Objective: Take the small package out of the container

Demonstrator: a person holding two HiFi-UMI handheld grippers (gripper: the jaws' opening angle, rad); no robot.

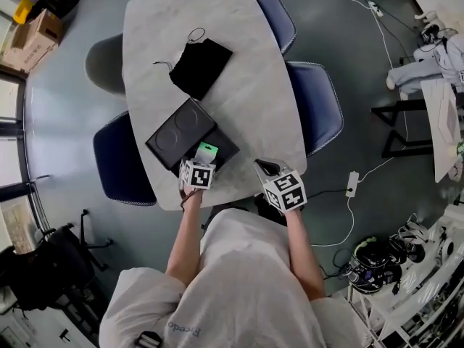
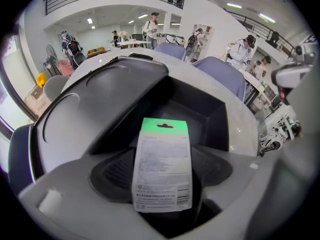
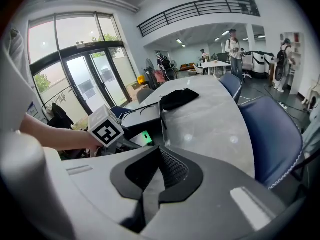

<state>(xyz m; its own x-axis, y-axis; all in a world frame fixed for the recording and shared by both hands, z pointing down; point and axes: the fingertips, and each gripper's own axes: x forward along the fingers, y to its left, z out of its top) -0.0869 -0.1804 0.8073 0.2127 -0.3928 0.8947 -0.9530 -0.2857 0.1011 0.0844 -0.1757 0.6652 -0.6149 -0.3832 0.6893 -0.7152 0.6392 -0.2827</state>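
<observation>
Hidden, masked and unreadable parts

The print on the small package [image 2: 161,159] is too blurred to be read, and the inner edges of the left gripper's [image 2: 161,179] pads [image 2: 112,171] are covered by it. In the head view its jaws are hidden under the marker cube [image 1: 196,175], and the container's [image 1: 229,151] floor is partly masked (only the package's green top is seen there).

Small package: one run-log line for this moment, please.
left claw open around small package | container open | right claw shut, empty
</observation>
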